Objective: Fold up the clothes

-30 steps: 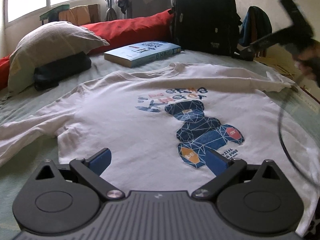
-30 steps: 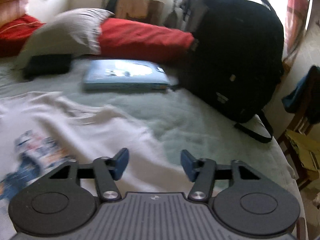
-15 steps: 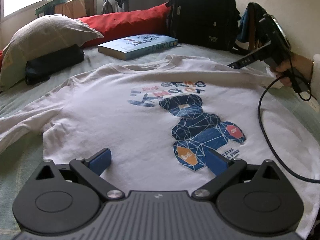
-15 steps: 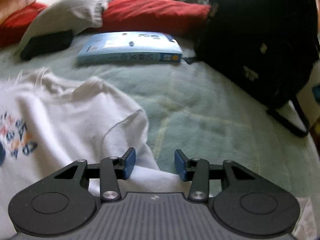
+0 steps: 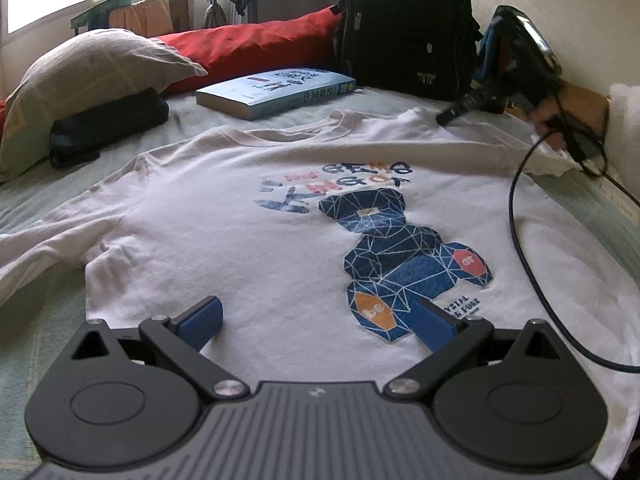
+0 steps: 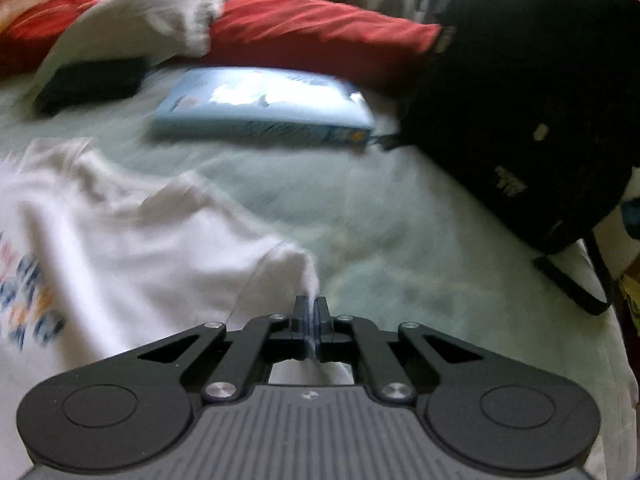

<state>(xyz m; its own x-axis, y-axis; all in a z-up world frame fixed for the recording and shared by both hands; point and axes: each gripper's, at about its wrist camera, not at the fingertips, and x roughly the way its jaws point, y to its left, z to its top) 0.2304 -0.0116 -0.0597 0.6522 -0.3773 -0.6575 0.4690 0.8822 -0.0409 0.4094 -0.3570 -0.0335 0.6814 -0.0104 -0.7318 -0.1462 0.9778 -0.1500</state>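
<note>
A white cotton T-shirt with a blue bear print (image 5: 280, 240) lies flat on the green bed, collar away; the right gripper (image 6: 310, 312) pinches its sleeve, while the left gripper (image 5: 316, 320) gapes, empty, above the hem.

We look low along each gripper, tilted down at the bed (image 5: 36, 312). Both close views share the T-shirt (image 5: 240, 240), book (image 6: 260, 108) and backpack (image 5: 404, 24).

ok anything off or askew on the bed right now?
Mostly tidy. The white T-shirt lies flat, print up, but its sleeve trails off crookedly. The right gripper is shut on the other sleeve's edge. A cable drapes across the shirt.
</note>
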